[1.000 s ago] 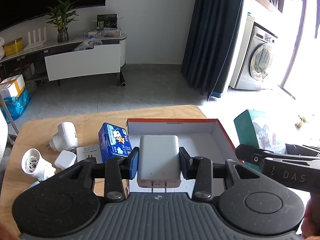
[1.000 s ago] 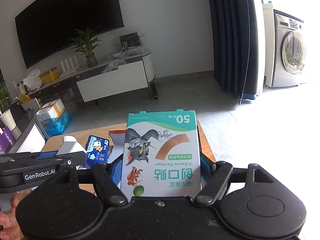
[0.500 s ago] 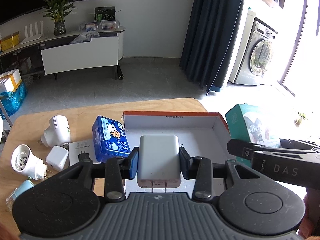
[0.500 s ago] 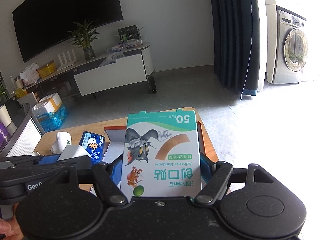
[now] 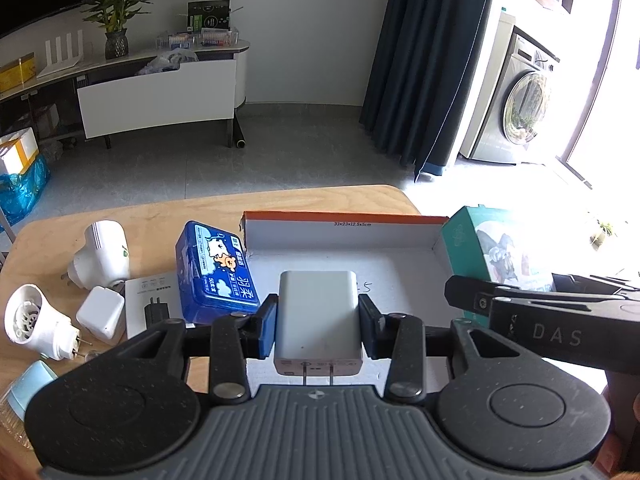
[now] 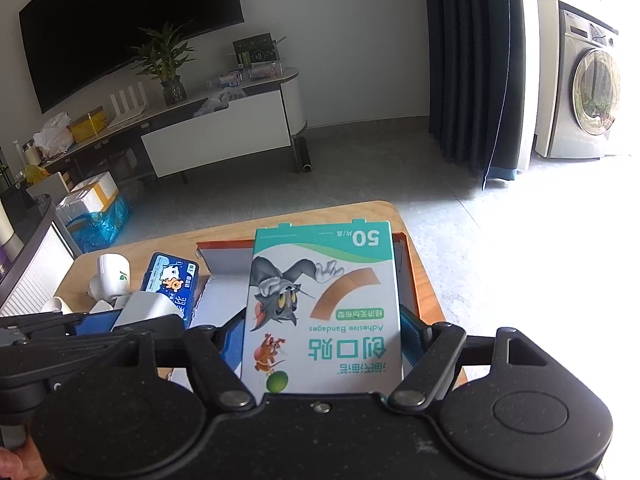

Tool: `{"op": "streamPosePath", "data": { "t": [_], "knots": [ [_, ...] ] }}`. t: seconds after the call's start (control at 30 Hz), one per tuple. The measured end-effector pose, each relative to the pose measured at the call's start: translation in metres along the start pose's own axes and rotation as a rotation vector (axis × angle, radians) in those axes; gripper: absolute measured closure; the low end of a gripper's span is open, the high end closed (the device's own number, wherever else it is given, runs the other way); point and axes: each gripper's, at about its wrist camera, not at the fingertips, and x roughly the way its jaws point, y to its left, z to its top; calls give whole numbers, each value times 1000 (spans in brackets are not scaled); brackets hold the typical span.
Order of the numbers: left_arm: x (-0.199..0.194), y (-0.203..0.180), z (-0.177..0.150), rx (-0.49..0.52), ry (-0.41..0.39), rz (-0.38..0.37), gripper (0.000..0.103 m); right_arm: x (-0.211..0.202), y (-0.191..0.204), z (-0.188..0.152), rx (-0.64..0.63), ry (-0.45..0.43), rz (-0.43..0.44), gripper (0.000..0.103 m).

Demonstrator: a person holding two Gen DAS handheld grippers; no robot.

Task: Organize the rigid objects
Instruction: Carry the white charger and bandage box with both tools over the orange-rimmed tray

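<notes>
My left gripper [image 5: 318,330] is shut on a grey charger block [image 5: 318,316], prongs toward the camera, held over the open white box with an orange rim [image 5: 344,218]. My right gripper [image 6: 322,336] is shut on a green and white adhesive bandage box [image 6: 324,304], held over the right part of the same orange-rimmed box [image 6: 410,280]. The bandage box also shows in the left wrist view [image 5: 496,248], at the orange-rimmed box's right end. The left gripper with the charger shows at the left of the right wrist view [image 6: 144,308].
On the wooden table [image 5: 132,216] left of the box lie a blue tissue pack [image 5: 214,270], a white plug adapter [image 5: 102,256], a small white charger [image 5: 100,314], a round white plug [image 5: 34,324], a leaflet [image 5: 150,306] and a pale blue object [image 5: 28,380].
Both grippers have moved forward and lower toward the white box with their loads still held. The table objects and box appear larger and nearer.
</notes>
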Motion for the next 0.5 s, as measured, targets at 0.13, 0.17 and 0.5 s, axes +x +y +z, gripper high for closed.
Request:
{"op": "streamPosePath", "data": {
  "t": [0.13, 0.17, 0.5],
  "knots": [
    [4, 0, 0, -2, 8, 0, 62, 11, 1, 2, 0, 19, -8, 16],
    [6, 0, 1, -1, 9, 1, 62, 14, 1, 2, 2, 23, -8, 16],
    [25, 0, 7, 8, 29, 1, 62, 43, 2, 12, -2, 60, -25, 15]
  ]
}}
